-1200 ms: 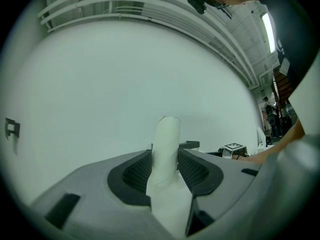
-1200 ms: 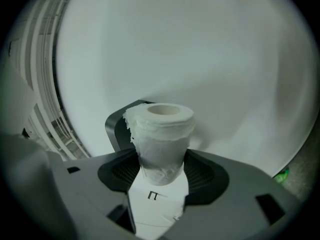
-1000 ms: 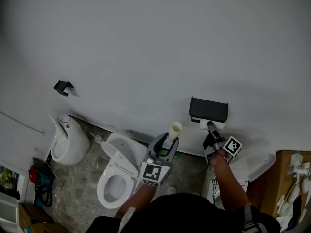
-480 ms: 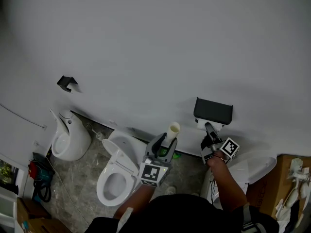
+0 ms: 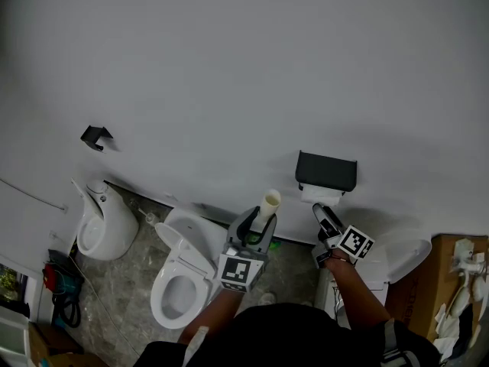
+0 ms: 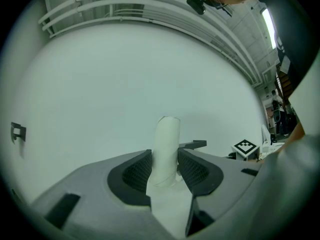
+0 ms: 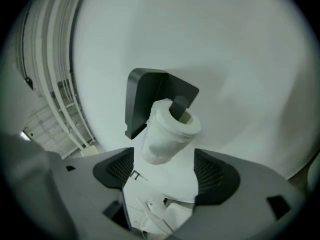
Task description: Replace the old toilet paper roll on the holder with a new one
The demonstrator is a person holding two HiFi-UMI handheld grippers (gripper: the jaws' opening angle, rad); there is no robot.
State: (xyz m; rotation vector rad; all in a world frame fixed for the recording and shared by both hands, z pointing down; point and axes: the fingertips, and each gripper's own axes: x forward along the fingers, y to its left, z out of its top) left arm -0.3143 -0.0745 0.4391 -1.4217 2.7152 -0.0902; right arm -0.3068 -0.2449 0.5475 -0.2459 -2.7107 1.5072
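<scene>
The paper roll [image 7: 170, 129] sits on the holder [image 7: 150, 91] peg, seemingly fully home — the right tool [image 7: 167, 166], jaws just opened clear, should back straight off without snagging paper — while the left tool [image 6: 164, 166] clamps the bare tube [image 6: 166, 139].

White ceramic toilet [image 5: 189, 241], lid raised, on a grey mottled stone floor [image 5: 126, 297], near a white urinal [image 5: 98, 222]. Small black bracket [image 5: 95, 135] higher on the plain white wall [image 5: 229, 67]. Possibly a brown cardboard box [image 5: 416, 289] far right.

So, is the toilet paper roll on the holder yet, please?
On: the holder's arm passes through the core of the toilet paper roll.
</scene>
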